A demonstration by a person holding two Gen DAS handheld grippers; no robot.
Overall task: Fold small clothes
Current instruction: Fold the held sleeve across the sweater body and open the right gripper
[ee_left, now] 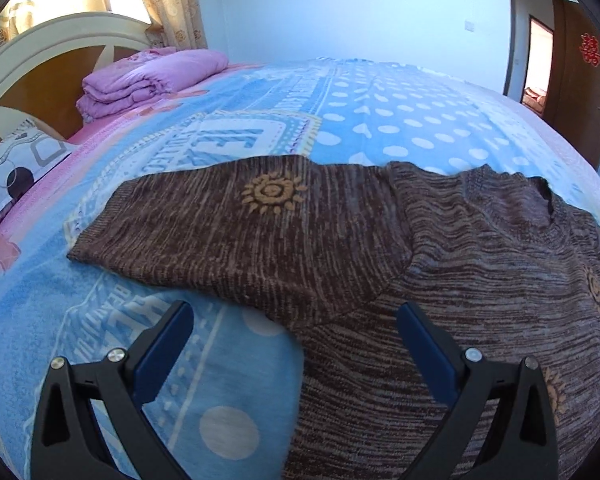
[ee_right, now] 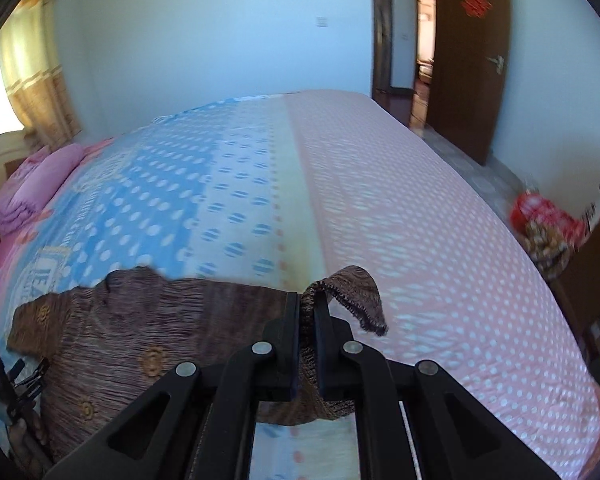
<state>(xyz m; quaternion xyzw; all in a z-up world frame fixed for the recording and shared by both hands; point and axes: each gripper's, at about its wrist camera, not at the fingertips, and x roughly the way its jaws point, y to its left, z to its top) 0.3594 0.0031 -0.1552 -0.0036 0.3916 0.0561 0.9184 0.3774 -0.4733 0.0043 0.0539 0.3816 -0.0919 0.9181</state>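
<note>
A brown knitted sweater with orange sun motifs lies spread on the bed's blue patterned blanket, one sleeve stretched out to the left. My left gripper hovers open just above the armpit area, with nothing between its blue pads. In the right wrist view the sweater lies at lower left. My right gripper is shut on the sweater's other sleeve, whose ribbed cuff curls up and over the fingertips, lifted off the bed.
A folded purple quilt and a patterned pillow sit by the white headboard. The pink dotted bedcover stretches to the right. A brown door and a red bag stand past the bed. The other hand-held gripper shows at far left.
</note>
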